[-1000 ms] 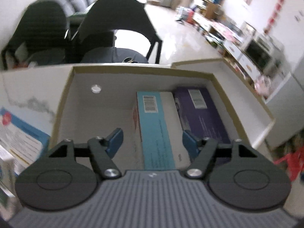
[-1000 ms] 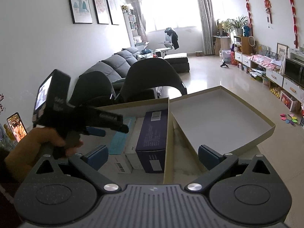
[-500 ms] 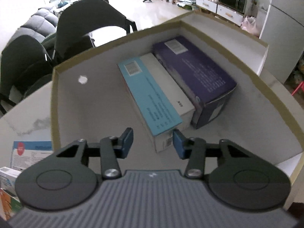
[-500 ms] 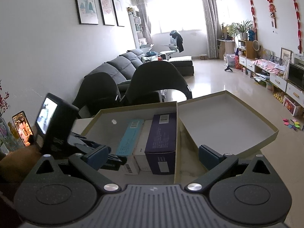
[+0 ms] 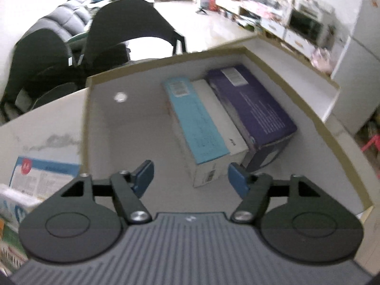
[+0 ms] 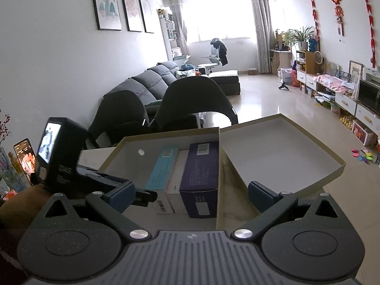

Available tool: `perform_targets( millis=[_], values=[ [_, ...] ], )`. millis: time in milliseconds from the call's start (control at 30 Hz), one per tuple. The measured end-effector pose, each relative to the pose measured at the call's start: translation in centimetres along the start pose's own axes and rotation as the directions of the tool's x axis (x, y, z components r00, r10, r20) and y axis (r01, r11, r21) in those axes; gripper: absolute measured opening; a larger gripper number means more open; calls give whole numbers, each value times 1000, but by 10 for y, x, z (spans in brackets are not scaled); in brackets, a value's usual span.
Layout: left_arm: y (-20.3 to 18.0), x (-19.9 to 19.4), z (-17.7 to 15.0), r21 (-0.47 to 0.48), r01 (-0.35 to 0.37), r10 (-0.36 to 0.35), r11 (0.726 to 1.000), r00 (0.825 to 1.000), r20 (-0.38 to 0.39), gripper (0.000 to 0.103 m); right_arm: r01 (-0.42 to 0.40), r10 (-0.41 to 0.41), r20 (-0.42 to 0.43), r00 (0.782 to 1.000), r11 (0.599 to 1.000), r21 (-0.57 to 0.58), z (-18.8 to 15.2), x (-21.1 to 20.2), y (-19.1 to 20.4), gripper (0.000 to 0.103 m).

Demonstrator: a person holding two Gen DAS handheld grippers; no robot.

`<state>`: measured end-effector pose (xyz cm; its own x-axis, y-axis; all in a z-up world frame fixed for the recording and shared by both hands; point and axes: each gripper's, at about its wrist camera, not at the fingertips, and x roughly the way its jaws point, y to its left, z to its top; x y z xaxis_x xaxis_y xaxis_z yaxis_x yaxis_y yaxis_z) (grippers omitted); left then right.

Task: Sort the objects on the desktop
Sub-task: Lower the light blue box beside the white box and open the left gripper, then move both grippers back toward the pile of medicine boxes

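- Left wrist view: motion blur softens the room and the printing on the cartons; label text cannot be read.
- Cartons on the worktop (image 5: 47, 128) at the left edge are cut off by the frame.
- Right wrist view: the left claw's fingertips are partly hidden behind the right claw's own finger.
- Left claw (image 5: 191, 178): jaws opening, moderately wide, empty. The near end of the teal-and-white box (image 5: 201, 128) lies just ahead of the gap; no pad touches it.
- Right claw (image 6: 191, 193): jaws wide apart, holding nothing, above the near edge of the tray.
- Teal-and-white box and purple box (image 5: 251, 109) lie side by side, touching, inside the cardboard tray (image 5: 106, 128).
- The tray lid (image 6: 273, 149) lies open beside the tray, empty.
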<state>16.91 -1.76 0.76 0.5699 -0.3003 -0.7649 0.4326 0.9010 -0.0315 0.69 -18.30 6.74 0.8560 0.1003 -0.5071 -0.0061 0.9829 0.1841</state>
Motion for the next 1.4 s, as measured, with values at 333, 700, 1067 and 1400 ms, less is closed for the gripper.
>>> perform_targets(
  millis=[333, 700, 1067, 1400],
  values=[
    [39, -54, -24, -210, 70, -44, 975, 991, 127, 94, -37, 36, -13, 999, 999, -32, -5, 3, 23, 102],
    [69, -122, -85, -341, -7, 90, 940, 970, 227, 100, -112, 108, -39, 993, 989, -97, -12, 3, 68, 102],
    [127, -158, -172, -507, -135, 259, 851, 948, 183, 102, -234, 218, -88, 972, 936, -263, -36, 3, 164, 102],
    [186, -187, -218, -670, -186, 350, 719, 930, 117, 102, -387, 335, -201, 921, 851, -354, -41, 48, 250, 101]
  ],
)
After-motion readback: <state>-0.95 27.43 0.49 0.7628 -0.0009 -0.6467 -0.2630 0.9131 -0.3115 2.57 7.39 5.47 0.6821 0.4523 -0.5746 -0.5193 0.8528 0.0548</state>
